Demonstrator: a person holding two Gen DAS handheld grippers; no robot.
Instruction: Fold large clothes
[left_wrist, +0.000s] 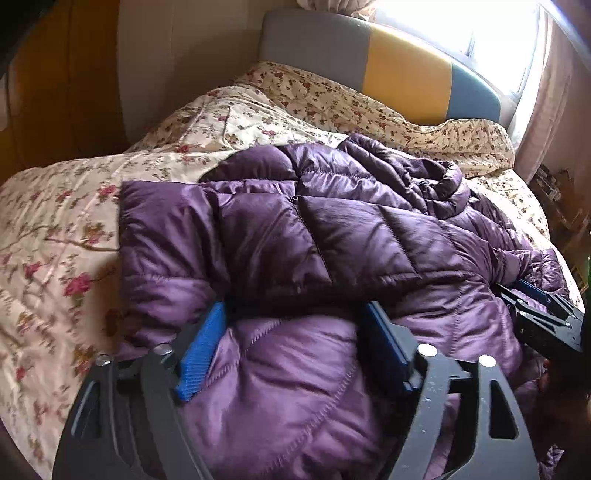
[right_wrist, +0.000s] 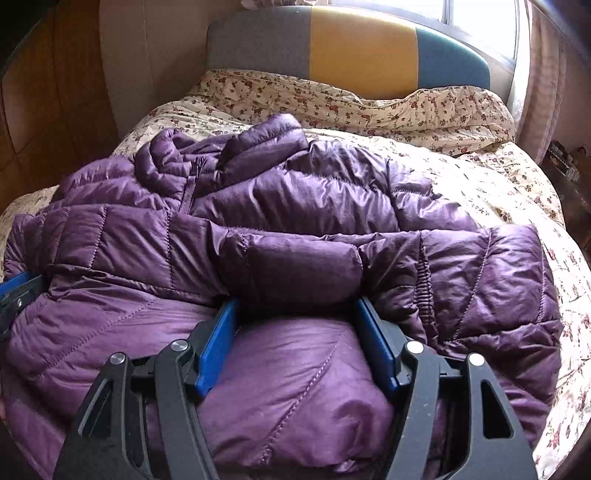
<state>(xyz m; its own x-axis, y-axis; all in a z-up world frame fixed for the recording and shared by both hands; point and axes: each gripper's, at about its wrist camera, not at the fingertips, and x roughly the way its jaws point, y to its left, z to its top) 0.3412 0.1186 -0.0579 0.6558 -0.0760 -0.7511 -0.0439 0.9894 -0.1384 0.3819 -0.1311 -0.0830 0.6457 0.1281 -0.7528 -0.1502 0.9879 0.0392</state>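
A purple quilted puffer jacket (left_wrist: 332, 236) lies on the bed, its sleeves folded across the body; it also fills the right wrist view (right_wrist: 295, 229). My left gripper (left_wrist: 295, 314) has its blue-padded jaws spread wide, with the jacket's near hem bulging between them. My right gripper (right_wrist: 297, 308) stands the same way, jaws wide over the near hem, and shows at the right edge of the left wrist view (left_wrist: 532, 295). The left gripper's blue tip shows at the far left of the right wrist view (right_wrist: 14, 284).
The jacket rests on a floral bedspread (left_wrist: 66, 229). A grey, yellow and blue headboard (right_wrist: 362, 51) stands at the far end under a bright window (left_wrist: 480, 33). A wooden wardrobe (right_wrist: 44, 96) is on the left; cluttered shelves (right_wrist: 565, 162) are on the right.
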